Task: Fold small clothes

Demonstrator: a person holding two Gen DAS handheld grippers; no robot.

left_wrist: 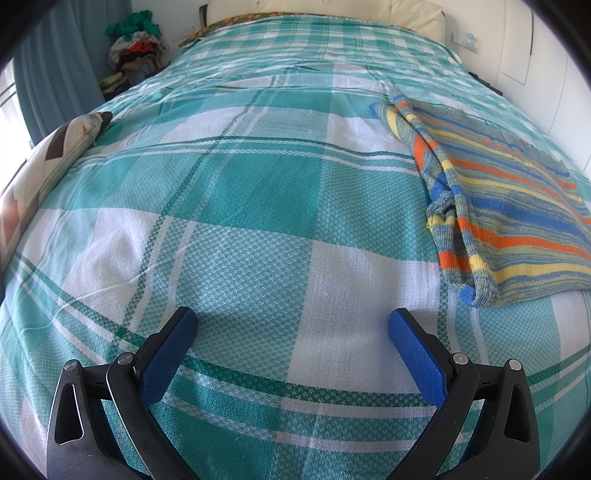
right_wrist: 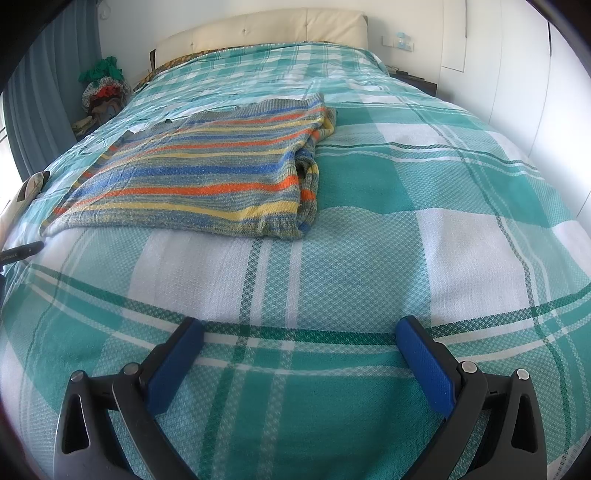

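Observation:
A striped knit sweater [left_wrist: 509, 206] in blue, orange, yellow and grey lies folded flat on the bed, to the right in the left wrist view. In the right wrist view the same sweater [right_wrist: 207, 173] lies left of centre, with a sleeve bunched along its right edge. My left gripper [left_wrist: 293, 321] is open over the bedspread, left of and nearer than the sweater, holding nothing. My right gripper [right_wrist: 299, 330] is also open, empty, in front of and right of the sweater. A dark tip of the left gripper [right_wrist: 22, 251] shows at the left edge.
The bed is covered by a teal and white plaid bedspread [left_wrist: 240, 206]. A patterned pillow [left_wrist: 48, 158] lies at its left edge. A pile of clothes [left_wrist: 135, 48] stands beside the bed's far left, near a blue curtain [left_wrist: 55, 74]. A cream headboard [right_wrist: 258, 29] is at the back.

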